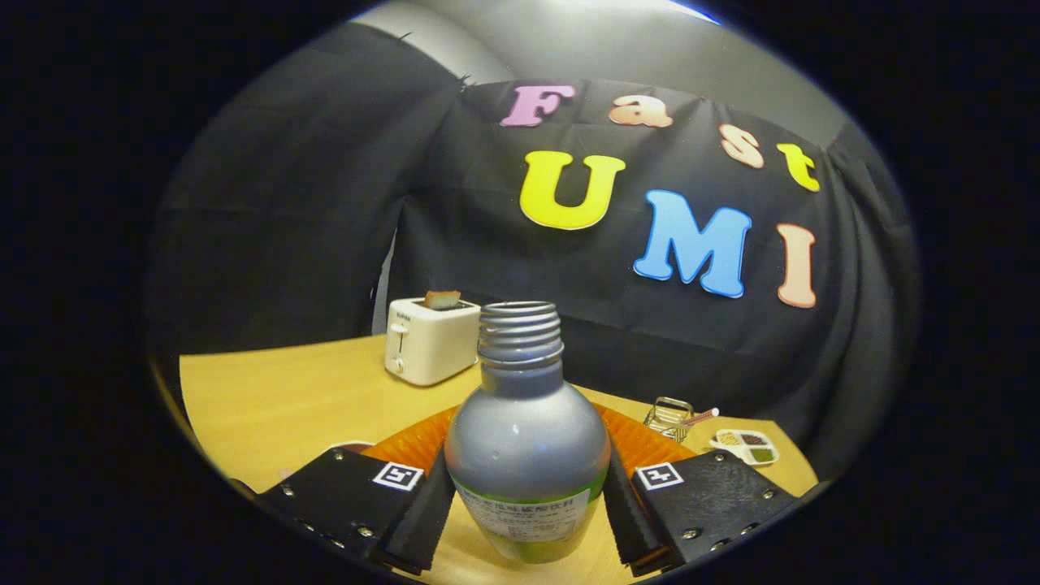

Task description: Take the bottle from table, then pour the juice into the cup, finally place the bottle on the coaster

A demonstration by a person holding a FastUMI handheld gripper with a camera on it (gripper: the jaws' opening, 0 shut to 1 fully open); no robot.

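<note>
The hand-held gripper [526,496] pinches the uncapped silver bottle [526,455] low on its body between both fingers, keeping it upright, probably so nothing spills, over the orange coaster [414,443] on the bench [276,398].

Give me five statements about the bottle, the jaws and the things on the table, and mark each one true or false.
1. The bottle stands upright between the two jaws of the gripper, which press on its sides. True.
2. The bottle has a cap screwed on. False: its threaded neck is bare and open.
3. A toaster stands on the table beyond the bottle, with a slice of bread sticking out of its slot. True.
4. The orange ribbed coaster lies behind the bottle. True.
5. The toaster lies tipped on its side. False: it stands upright.
</note>
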